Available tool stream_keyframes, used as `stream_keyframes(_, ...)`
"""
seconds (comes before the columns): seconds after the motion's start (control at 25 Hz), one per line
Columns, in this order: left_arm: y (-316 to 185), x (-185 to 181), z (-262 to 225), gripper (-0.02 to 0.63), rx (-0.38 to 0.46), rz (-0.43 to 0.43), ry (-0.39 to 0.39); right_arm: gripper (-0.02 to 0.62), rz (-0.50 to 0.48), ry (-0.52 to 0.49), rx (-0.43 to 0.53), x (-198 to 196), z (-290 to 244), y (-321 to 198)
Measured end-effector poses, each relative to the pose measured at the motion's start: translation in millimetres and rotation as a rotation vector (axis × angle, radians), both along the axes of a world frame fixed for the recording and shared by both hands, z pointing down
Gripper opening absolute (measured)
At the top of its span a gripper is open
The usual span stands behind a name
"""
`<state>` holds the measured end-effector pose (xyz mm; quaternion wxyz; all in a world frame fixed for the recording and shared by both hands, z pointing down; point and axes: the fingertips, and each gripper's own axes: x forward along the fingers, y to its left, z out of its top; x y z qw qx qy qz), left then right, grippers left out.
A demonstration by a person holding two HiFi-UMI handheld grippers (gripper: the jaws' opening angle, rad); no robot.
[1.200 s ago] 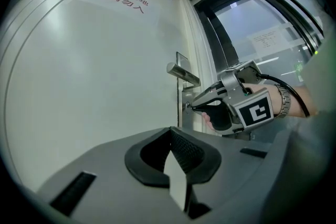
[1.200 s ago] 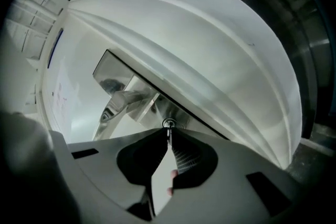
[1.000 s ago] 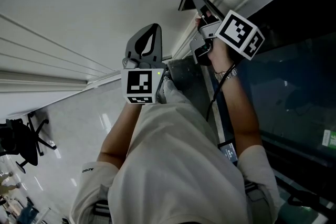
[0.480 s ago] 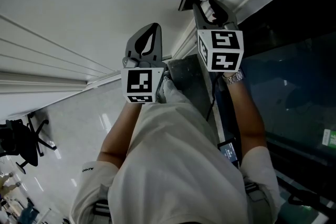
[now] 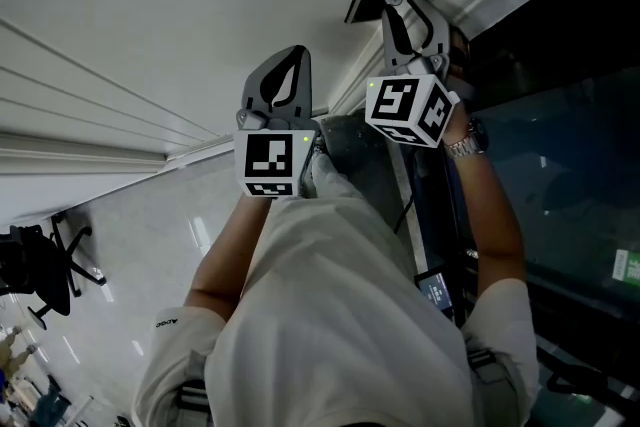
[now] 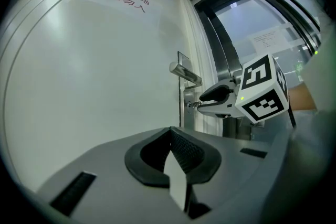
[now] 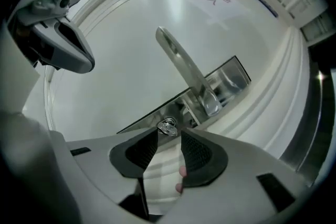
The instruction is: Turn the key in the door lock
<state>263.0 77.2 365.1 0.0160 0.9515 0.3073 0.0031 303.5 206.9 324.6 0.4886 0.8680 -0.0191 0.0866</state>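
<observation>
Left hand-held gripper (image 6: 171,131): jaws pressed together with nothing in them. It points level at the door (image 6: 94,71), well apart from the lock (image 6: 185,106), and has no part in the job right now.

Handle (image 7: 181,65): lever on the metal plate (image 7: 233,76) at the door's latch edge. Nothing is touching it.

Key (image 7: 167,125): seated in the lock just under the handle, on the same plate, with its head sticking out.

Right hand-held gripper (image 7: 169,132): jaws spread, and they have just been opening. The key head sits between the tips, but the pads aren't pressing on it, so there's no grip.

Status, my read: the key is in and the gripper isn't holding it. This is either a finished turn or a release before a re-grip. I can't tell whether the bolt has thrown. Remaining: check the lock; if it isn't done, pinch the key head again and rotate further.
</observation>
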Motion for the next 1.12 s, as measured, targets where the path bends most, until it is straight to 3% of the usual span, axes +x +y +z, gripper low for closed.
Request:
stream_keyframes(0.2,-0.4,0.2,2.2,0.009,0.002,0.003,-0.003,0.133,0.001,-0.003,-0.168,8.8,2.8,-6.5)
stream_keyframes(0.64,-7.1,2.6,4.5,0.009,0.003,-0.012,-0.011,0.097,0.015,0.023,-0.289,14.2,6.1,-9.4)
stream_keyframes(0.8,-8.1,2.5,3.3,0.009,0.002,-0.017,-0.009,0.091,0.027,0.028,-0.208,14.5,4.8,-8.9)
stream_keyframes(1.12,-12.1,1.6,3.1,0.009,-0.003,-0.028,-0.01,0.089,0.056,0.039,0.142,13.5,-3.2,-7.5)
